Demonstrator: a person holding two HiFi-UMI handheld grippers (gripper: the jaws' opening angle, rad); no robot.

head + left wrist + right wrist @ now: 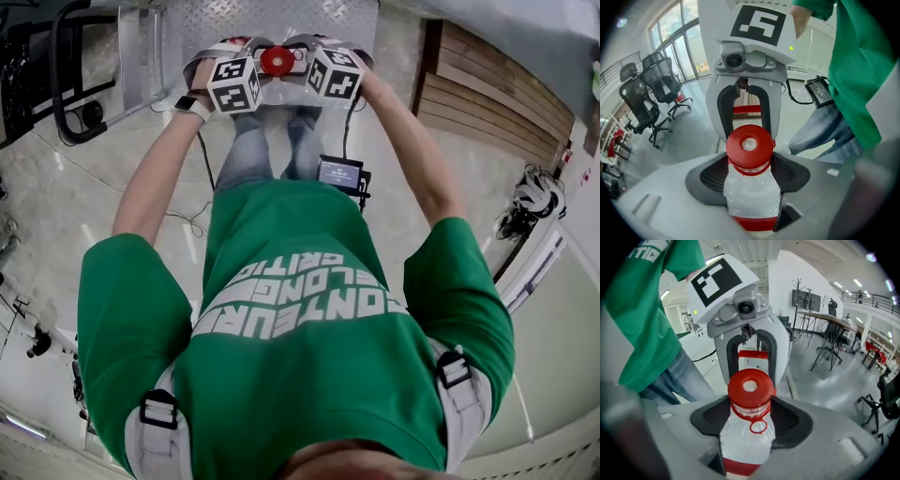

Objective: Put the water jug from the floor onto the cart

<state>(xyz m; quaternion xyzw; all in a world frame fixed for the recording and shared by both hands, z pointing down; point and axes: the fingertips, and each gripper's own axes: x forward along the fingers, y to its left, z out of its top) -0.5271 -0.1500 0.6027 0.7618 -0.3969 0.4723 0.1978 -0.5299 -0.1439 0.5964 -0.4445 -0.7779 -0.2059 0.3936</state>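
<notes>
The water jug (277, 60) is clear plastic with a red cap and a red band. Both grippers hold it by the neck from opposite sides. In the head view it sits at arm's length at the near edge of the cart's diamond-plate deck (281, 21). My left gripper (749, 174) has its dark pads closed round the neck just under the cap (749, 144). My right gripper (750, 420) clasps the same neck below the cap (750, 387). Each gripper view shows the other gripper facing it. I cannot tell whether the jug's base rests on the deck.
The cart's black tube handle (64, 75) rises at the far left. Wooden boards (497, 89) lie to the right, and cables trail on the pale floor. Office chairs (647, 98) stand to one side; tables and chairs (829, 333) stand on the other.
</notes>
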